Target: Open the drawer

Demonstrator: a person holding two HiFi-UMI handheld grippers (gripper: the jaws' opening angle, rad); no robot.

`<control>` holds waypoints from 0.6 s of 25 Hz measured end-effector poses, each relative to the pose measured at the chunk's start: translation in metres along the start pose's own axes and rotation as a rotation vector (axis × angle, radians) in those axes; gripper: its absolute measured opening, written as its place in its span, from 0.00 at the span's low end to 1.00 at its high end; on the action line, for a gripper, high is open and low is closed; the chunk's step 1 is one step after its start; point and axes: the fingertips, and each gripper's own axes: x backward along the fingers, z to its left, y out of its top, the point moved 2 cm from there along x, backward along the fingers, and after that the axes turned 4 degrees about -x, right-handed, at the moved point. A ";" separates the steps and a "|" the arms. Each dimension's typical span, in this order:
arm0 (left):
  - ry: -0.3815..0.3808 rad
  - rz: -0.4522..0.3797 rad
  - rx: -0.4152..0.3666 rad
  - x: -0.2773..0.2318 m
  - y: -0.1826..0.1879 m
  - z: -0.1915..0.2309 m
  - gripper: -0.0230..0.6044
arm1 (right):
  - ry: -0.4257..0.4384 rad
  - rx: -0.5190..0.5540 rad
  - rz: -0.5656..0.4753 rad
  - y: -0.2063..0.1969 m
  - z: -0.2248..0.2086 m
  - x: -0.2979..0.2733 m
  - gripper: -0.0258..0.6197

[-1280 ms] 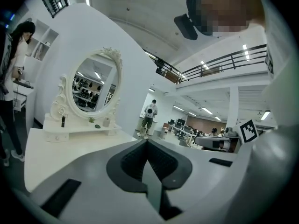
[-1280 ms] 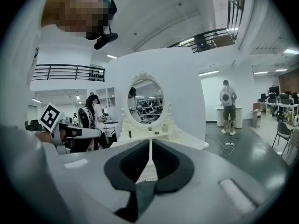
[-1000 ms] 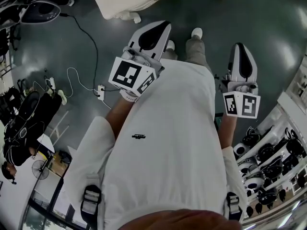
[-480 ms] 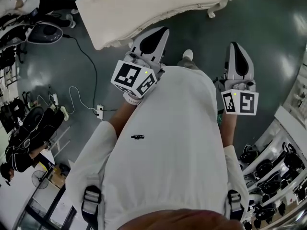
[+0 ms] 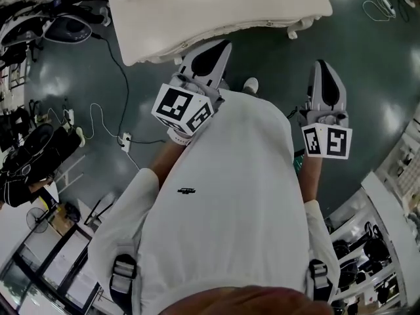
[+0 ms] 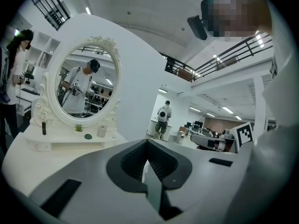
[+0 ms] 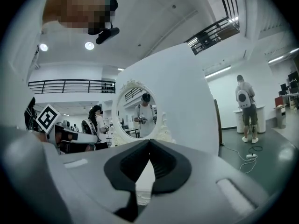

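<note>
A white dressing table (image 5: 223, 8) with a carved front edge stands ahead of me at the top of the head view. No drawer front can be made out. My left gripper (image 5: 216, 50) is shut and empty, and its tip reaches just under the table's near edge. The right gripper (image 5: 323, 67), also shut and empty, hovers over the dark floor a little short of the table. In the left gripper view the shut jaws (image 6: 147, 143) point at the tabletop (image 6: 70, 141) and its oval mirror (image 6: 86, 90). The right gripper view has its jaws (image 7: 149, 141) below the same mirror (image 7: 138, 111).
A power strip (image 5: 123, 140) with cables lies on the floor at the left, beside black equipment (image 5: 26, 156). Shelves of gear (image 5: 367, 261) line the right. One person (image 7: 246, 107) stands far off, another (image 6: 11, 78) left of the table. Small items (image 6: 88, 135) sit under the mirror.
The dressing table has come nearer and fills more of the head view's top. Both grippers have travelled forward towards it, staying shut.
</note>
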 end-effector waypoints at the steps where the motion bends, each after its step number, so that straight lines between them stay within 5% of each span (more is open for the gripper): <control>1: 0.011 0.003 -0.003 -0.002 0.000 0.000 0.05 | 0.008 -0.006 0.006 -0.003 -0.003 -0.003 0.06; 15: 0.057 0.063 0.018 -0.016 -0.010 0.002 0.05 | 0.093 -0.055 0.070 -0.023 -0.008 -0.024 0.06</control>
